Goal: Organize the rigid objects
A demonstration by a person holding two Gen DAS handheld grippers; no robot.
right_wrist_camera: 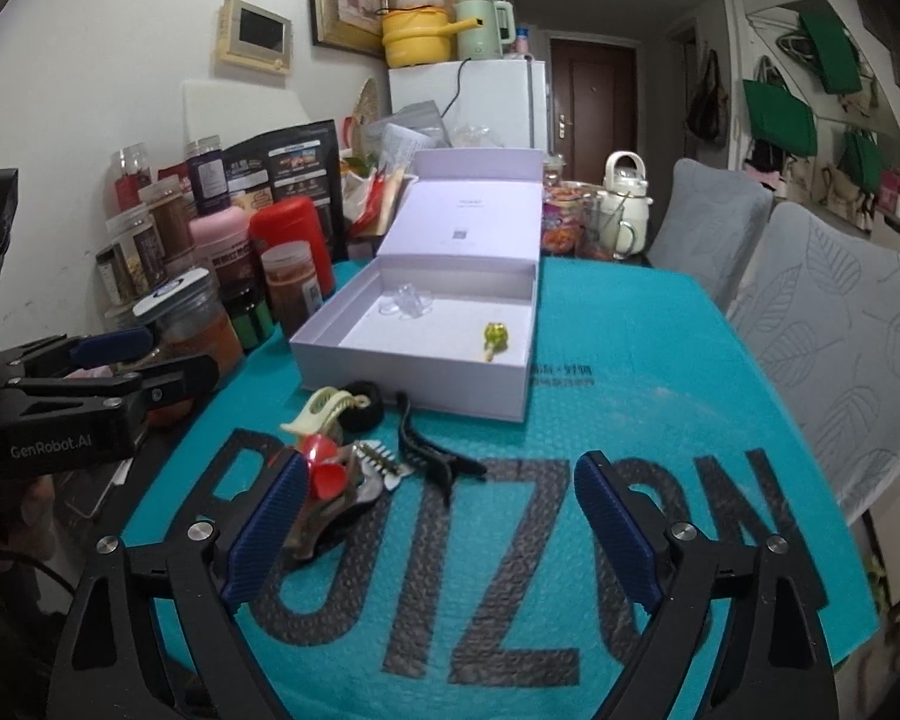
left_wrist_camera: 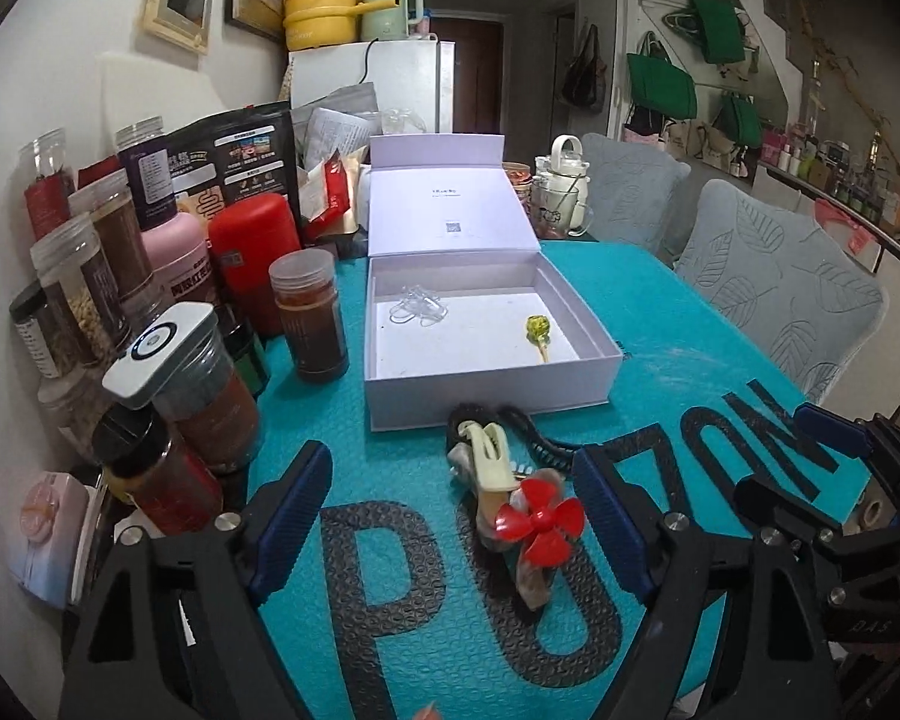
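Observation:
An open white box (left_wrist_camera: 390,396) (right_wrist_camera: 402,384) stands on the teal mat, holding a clear clip (left_wrist_camera: 417,306) (right_wrist_camera: 405,303) and a yellow-green hairpin (left_wrist_camera: 538,330) (right_wrist_camera: 495,337). In front of it lies a pile: a cream claw clip (left_wrist_camera: 486,447) (right_wrist_camera: 324,405), a red propeller clip (left_wrist_camera: 537,525) (right_wrist_camera: 324,468), a brown clip (right_wrist_camera: 330,516), a black hair tie (right_wrist_camera: 367,402) and a black clip (right_wrist_camera: 432,450). My left gripper (left_wrist_camera: 450,528) is open, its fingers either side of the pile. My right gripper (right_wrist_camera: 438,534) is open, just right of the pile.
Spice jars and bottles (left_wrist_camera: 210,384) (right_wrist_camera: 210,300) crowd the mat's left side. A kettle and glasses (left_wrist_camera: 561,192) (right_wrist_camera: 624,210) stand behind the box. Two grey chairs (left_wrist_camera: 774,294) (right_wrist_camera: 822,324) line the right edge. My left gripper also shows at the right wrist view's left (right_wrist_camera: 108,360).

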